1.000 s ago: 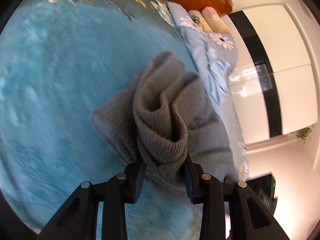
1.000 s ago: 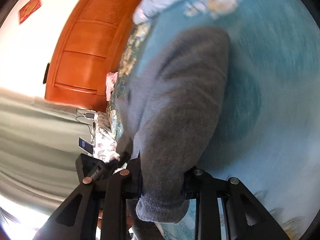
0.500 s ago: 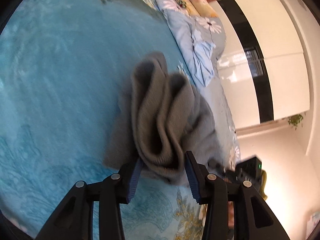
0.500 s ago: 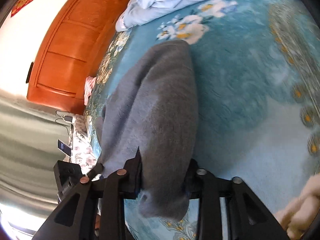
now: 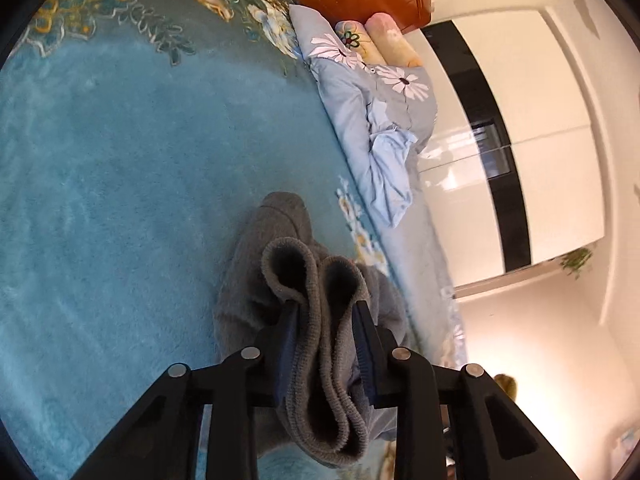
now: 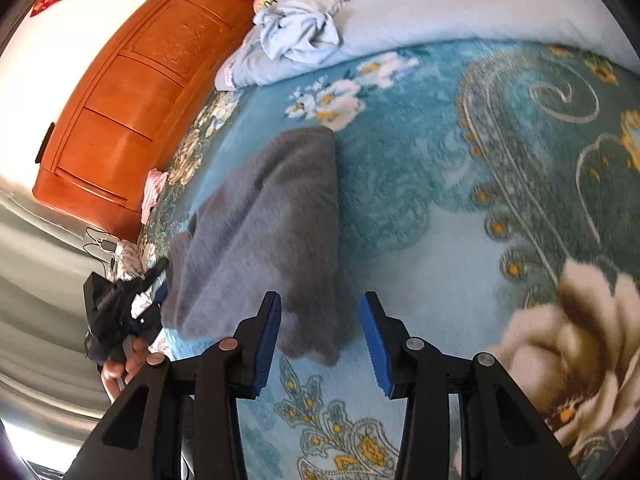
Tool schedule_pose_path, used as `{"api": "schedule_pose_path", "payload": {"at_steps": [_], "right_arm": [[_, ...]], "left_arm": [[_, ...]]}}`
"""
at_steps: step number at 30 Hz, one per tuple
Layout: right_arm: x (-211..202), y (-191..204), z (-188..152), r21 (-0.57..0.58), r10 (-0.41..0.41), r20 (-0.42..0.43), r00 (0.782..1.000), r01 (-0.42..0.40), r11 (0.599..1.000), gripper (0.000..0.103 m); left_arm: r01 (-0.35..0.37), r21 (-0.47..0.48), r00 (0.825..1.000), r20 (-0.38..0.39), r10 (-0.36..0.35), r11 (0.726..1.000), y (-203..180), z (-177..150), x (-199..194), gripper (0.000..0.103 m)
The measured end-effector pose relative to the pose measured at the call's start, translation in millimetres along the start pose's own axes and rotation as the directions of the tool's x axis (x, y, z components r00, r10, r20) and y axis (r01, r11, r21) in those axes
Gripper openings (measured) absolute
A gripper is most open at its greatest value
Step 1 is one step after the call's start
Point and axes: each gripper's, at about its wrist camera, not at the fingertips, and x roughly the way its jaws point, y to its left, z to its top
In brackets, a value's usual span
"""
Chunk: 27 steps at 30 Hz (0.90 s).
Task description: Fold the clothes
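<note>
Grey knit sweater (image 5: 320, 344), soft and floppy, bunches in the pinching left gripper (image 5: 326, 320); right gripper (image 6: 320, 320) gapes empty; its ribbed hem looks the best hold.

Your left wrist camera looks along its tongs (image 5: 326, 312), close over the bed (image 5: 100, 168). Your right faces the headboard (image 6: 132, 80) at upper left. Both share the grey garment (image 6: 272, 220).

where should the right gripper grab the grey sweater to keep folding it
Probably the near edge of the grey sweater, which lies flat just beyond the open right gripper. Come in low along the blue blanket, straight ahead. The left gripper already pinches the bunched ribbed end.
</note>
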Motion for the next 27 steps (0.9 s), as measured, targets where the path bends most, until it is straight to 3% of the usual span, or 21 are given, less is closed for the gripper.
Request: {"api": "schedule_pose_path", "payload": {"at_steps": [1,4,8,11,13,17,23,26,27], "right_arm": [[2,-1,-2,0.007,-0.001,-0.005,1.0,0.001,1.0,0.043],[5,-5,-7,0.033,0.017,-0.022,1.0,-0.017,0.999,0.043],[8,-7,-9,0.047,0.03,-0.03,0.999,-0.028,0.998,0.043],[10,-7,-10,0.054,0.038,-0.033,0.999,-0.037,0.998,0.043],[12,-7,-11,0.063,0.051,-0.036,0.998,-0.049,0.997,0.043],[15,-8,-14,0.07,0.052,-0.041,0.998,-0.049,0.996,0.043],[16,-11,-12,0.082,0.052,-0.047,0.998,-0.048,0.995,0.043],[16,-12,-12,0.083,0.051,-0.046,0.998,-0.047,0.995,0.043],[17,-12,-12,0.086,0.051,-0.048,0.998,-0.047,0.995,0.043]], "left_arm": [[-0.019,0.008,1.0,-0.001,0.019,1.0,0,2,2,0.008],[-0.047,0.053,0.999,-0.003,0.047,0.997,-5,7,3,0.008],[-0.02,0.209,0.999,0.03,0.014,0.978,-33,11,-7,0.008],[-0.137,0.257,0.991,0.027,0.134,0.957,-28,16,0,0.008],[-0.196,0.223,0.979,-0.011,0.203,0.955,-11,18,10,0.008],[-0.188,0.186,0.981,-0.018,0.195,0.964,5,14,6,0.009],[-0.199,0.2,0.979,0.0,0.203,0.959,-10,20,-9,0.01],[-0.17,0.202,0.985,0.048,0.163,0.965,-18,24,-29,0.01],[-0.13,0.212,0.992,0.035,0.125,0.969,-24,23,-31,0.01]]}}
